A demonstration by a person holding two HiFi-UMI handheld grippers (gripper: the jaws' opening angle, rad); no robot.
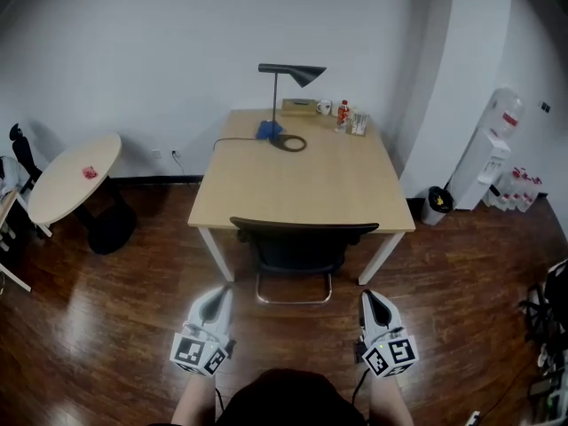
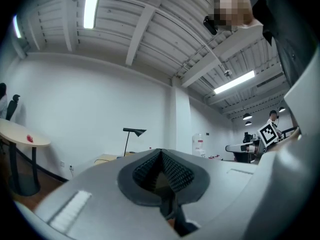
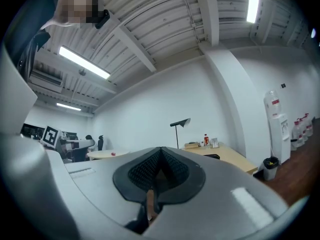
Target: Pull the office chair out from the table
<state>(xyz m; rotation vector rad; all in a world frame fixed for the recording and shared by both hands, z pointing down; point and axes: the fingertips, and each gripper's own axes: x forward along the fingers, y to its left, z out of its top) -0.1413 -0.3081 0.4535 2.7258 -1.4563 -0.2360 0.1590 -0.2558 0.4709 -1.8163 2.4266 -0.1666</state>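
A black office chair (image 1: 300, 245) with a chrome base stands pushed in at the near edge of a light wooden table (image 1: 302, 177). In the head view my left gripper (image 1: 216, 298) hangs over the floor just left of and nearer than the chair, shut with nothing in it. My right gripper (image 1: 373, 298) is level with it on the chair's right, also shut and empty. Neither touches the chair. The left gripper view shows its jaws (image 2: 161, 154) pressed together, and the right gripper view shows the same (image 3: 160, 152). The chair's back (image 3: 212, 156) peeks past the right jaws.
On the table stand a black desk lamp (image 1: 289, 78), a blue thing (image 1: 269, 131), a red bottle (image 1: 343, 115) and small items at the far edge. A round white table (image 1: 75, 176) is left; a water dispenser (image 1: 486, 153) and a black bin (image 1: 437, 201) are right. The floor is dark wood.
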